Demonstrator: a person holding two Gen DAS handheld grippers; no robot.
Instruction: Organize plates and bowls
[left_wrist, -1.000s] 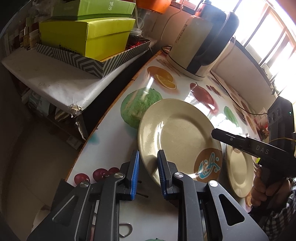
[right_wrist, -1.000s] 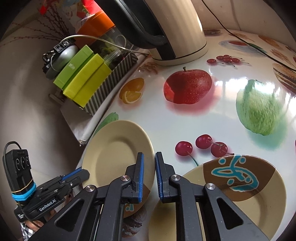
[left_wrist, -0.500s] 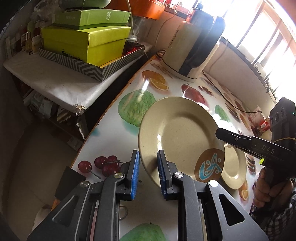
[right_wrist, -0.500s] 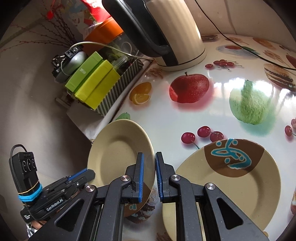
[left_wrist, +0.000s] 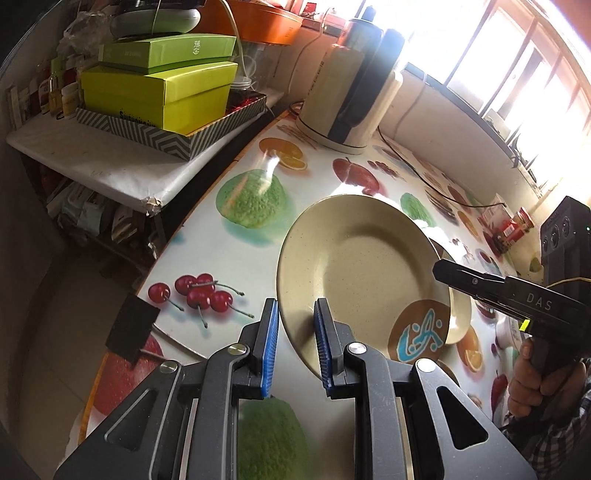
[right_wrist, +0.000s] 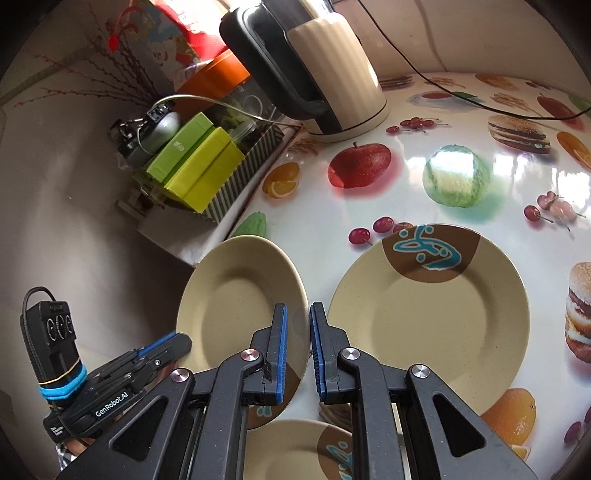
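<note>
My left gripper (left_wrist: 295, 343) is shut on the near rim of a beige plate (left_wrist: 362, 266) with a brown patch and blue mark, holding it tilted above the fruit-print table. The same held plate (right_wrist: 236, 310) shows in the right wrist view, with the left gripper (right_wrist: 162, 350) at its lower left edge. My right gripper (right_wrist: 297, 354) has its jaws nearly together with nothing between them, hovering between the held plate and a second matching plate (right_wrist: 432, 325) lying flat on the table. A third plate (right_wrist: 295, 450) lies under the right gripper. The right gripper also shows in the left wrist view (left_wrist: 443, 267).
A cream and black electric kettle (right_wrist: 314, 70) stands at the back of the table (right_wrist: 461, 122), its cord trailing right. Green and yellow boxes (left_wrist: 159, 92) sit on a side shelf left of the table. The table's left edge (left_wrist: 192, 218) drops to the floor.
The left gripper has lifted the plate higher and drawn it back and right. The right gripper has risen and pulled back, so more of the flat plates shows.
</note>
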